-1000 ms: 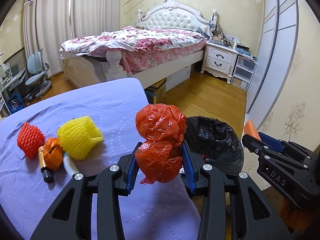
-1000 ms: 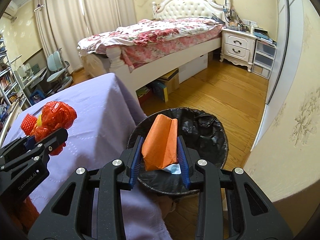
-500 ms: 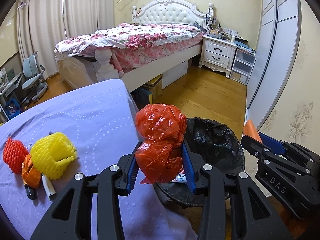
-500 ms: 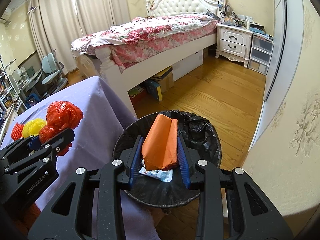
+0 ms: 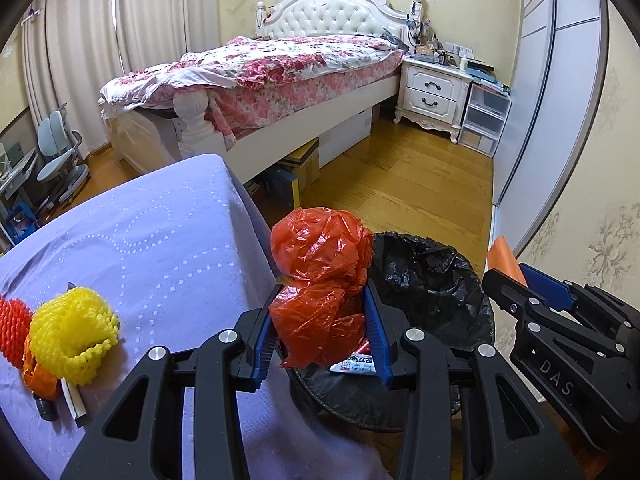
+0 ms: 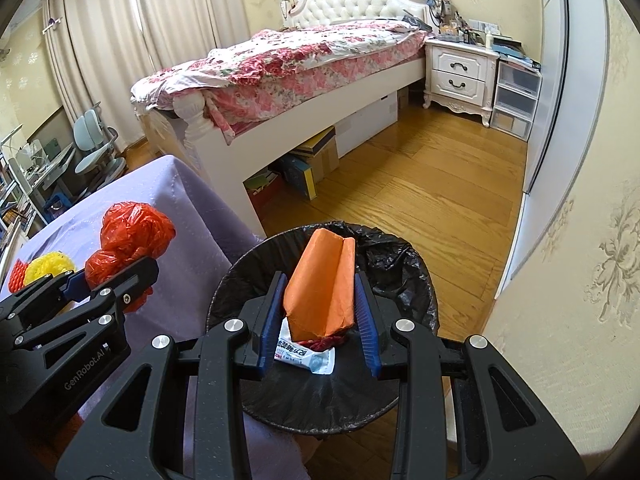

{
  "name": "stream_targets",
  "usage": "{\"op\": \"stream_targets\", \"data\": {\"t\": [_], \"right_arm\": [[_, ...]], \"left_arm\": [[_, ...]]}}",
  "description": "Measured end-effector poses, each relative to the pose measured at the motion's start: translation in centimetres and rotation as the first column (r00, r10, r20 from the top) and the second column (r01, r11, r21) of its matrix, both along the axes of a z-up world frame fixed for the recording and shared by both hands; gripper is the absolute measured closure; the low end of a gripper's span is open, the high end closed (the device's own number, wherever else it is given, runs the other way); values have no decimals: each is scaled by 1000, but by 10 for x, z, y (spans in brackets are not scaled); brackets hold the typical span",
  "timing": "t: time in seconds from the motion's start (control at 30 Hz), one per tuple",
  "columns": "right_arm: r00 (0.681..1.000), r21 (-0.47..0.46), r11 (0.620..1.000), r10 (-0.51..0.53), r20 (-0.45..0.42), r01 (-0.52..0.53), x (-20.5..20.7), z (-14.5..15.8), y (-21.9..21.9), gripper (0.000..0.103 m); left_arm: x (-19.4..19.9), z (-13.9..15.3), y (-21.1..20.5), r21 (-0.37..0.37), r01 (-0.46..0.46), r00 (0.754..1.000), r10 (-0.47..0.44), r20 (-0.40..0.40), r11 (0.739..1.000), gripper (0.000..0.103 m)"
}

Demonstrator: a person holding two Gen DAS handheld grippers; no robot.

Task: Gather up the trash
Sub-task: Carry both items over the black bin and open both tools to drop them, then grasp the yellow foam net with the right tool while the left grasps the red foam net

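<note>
My left gripper [image 5: 320,312] is shut on a crumpled red plastic bag [image 5: 320,272] and holds it at the table's right edge, beside the rim of the black-lined trash bin [image 5: 432,280]. My right gripper [image 6: 320,300] is shut on a folded orange paper [image 6: 324,284] and holds it over the bin's opening [image 6: 400,280]. A white printed wrapper [image 6: 308,354] lies inside the bin. The red bag also shows in the right wrist view [image 6: 132,236].
On the purple tablecloth [image 5: 160,248] lie a yellow foam net [image 5: 72,328], a red foam net [image 5: 14,332], an orange scrap [image 5: 38,376] and a pen-like stick [image 5: 74,400]. A bed [image 5: 280,80], a nightstand [image 5: 432,92] and wood floor [image 5: 420,184] are behind.
Both grippers have moved right towards the bin with their loads. The right gripper now holds the orange paper lower over the bin's middle; the left one has reached the table edge.
</note>
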State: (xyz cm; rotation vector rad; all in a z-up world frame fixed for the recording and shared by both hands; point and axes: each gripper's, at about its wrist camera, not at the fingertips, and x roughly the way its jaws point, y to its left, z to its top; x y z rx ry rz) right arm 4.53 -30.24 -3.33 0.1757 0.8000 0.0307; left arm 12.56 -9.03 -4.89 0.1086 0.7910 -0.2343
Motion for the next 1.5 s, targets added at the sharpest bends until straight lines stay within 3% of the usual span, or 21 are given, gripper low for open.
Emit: {"op": "stream_targets", "data": {"t": [0.2,0.27,0.33,0.4,0.57,0.67,0.93,1.27,1.5], "right_arm": [[1000,-1,1000,-11,-6,11,4,-2,0,69],[1000,0,1000,-15,-9,15,6,-2,0,68],[1000,2,1000,-25,-5,25,6,-2,-2,58],[999,4,999,-32,-4,32,6,-2,-3,56],[998,-2,998,-56,6,56,2,-1,-4,50],[998,0,998,-68,10,68,-2,0,-6,44],[998,13,998,-66,9,66,-15,4,1,40],[999,41,999,35,13,-35,-34,12,51,39],[990,46,989,142,11,-142,-41,16,97,39]], "left_arm": [[1,-2,-5,16,10,1000,-10,-1,1000,60],[2,-2,-4,16,7,1000,-7,3,1000,52],[0,0,-3,8,6,1000,-6,11,1000,43],[0,1,-3,7,6,1000,-6,16,1000,35],[-3,3,0,6,1,1000,-2,24,1000,29],[-5,5,1,9,-3,1000,3,28,1000,29],[-24,15,25,2,-36,998,36,46,999,28],[-52,19,86,-1,-140,989,140,41,990,28],[-71,20,141,-11,-247,968,247,41,969,28]]}}
